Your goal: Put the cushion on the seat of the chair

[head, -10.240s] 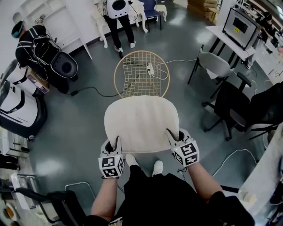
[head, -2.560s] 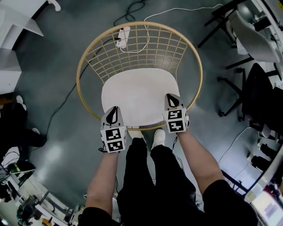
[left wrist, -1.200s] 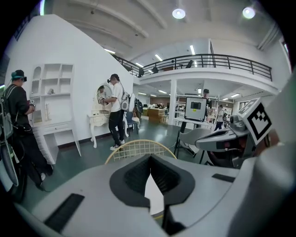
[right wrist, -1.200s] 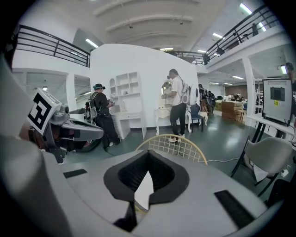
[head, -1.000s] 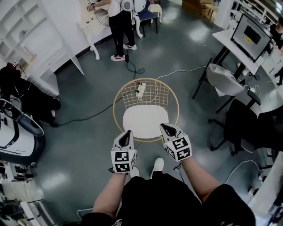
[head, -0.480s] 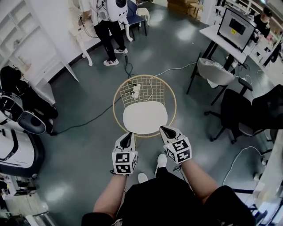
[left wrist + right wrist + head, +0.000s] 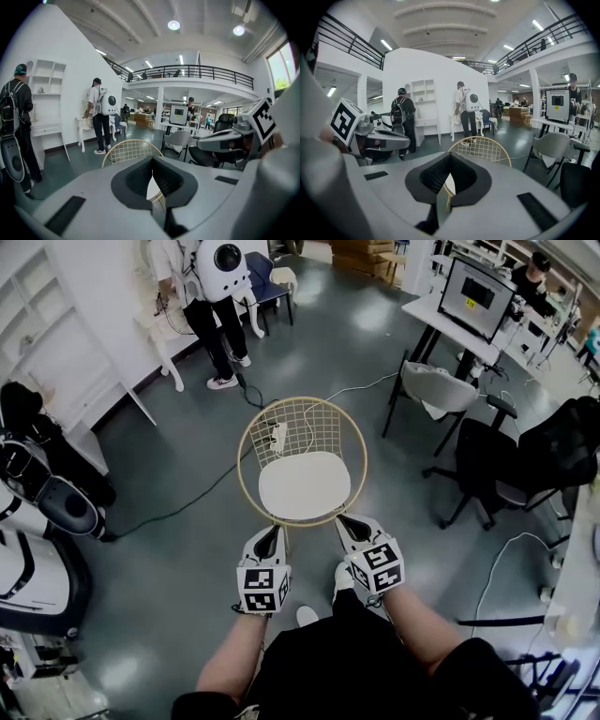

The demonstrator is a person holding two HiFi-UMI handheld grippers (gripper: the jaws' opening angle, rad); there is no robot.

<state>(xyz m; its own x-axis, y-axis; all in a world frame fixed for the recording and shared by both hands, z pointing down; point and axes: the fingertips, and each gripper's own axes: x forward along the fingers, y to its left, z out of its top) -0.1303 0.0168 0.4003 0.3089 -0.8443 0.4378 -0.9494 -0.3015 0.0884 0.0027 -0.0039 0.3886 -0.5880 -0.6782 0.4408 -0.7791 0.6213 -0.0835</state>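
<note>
Cushion (image 7: 304, 486) lies flat on the seat of the chair (image 7: 314, 427), a round gold wire chair standing on the grey floor (image 7: 178, 549). The pale, rounded pad fills the seat, and the curved wire back rises past it at 12 o'clock. A white power strip (image 7: 278, 434) with its cable shows through the wire mesh.

At 6 o'clock from the chair, both grippers are held side by side, clear of the cushion and of the rim. The left gripper (image 7: 272, 532) points toward the chair's front edge from about 7 o'clock, its jaws pressed together with nothing between them. The right gripper (image 7: 345, 521) sits at about 5 o'clock, likewise clenched and empty. In the left gripper view, the closed left gripper (image 7: 152, 173) faces the chair (image 7: 129, 147); the right gripper view shows the same of the right gripper (image 7: 450, 176) and the chair (image 7: 480, 147).

A grey office chair (image 7: 441, 388) stands at 2 o'clock from the wire chair, a black office chair (image 7: 492, 474) at 3 o'clock. A monitor (image 7: 476, 298) sits on a table (image 7: 427, 310) at 1 o'clock. A person (image 7: 211, 296) stands at 11 o'clock.
</note>
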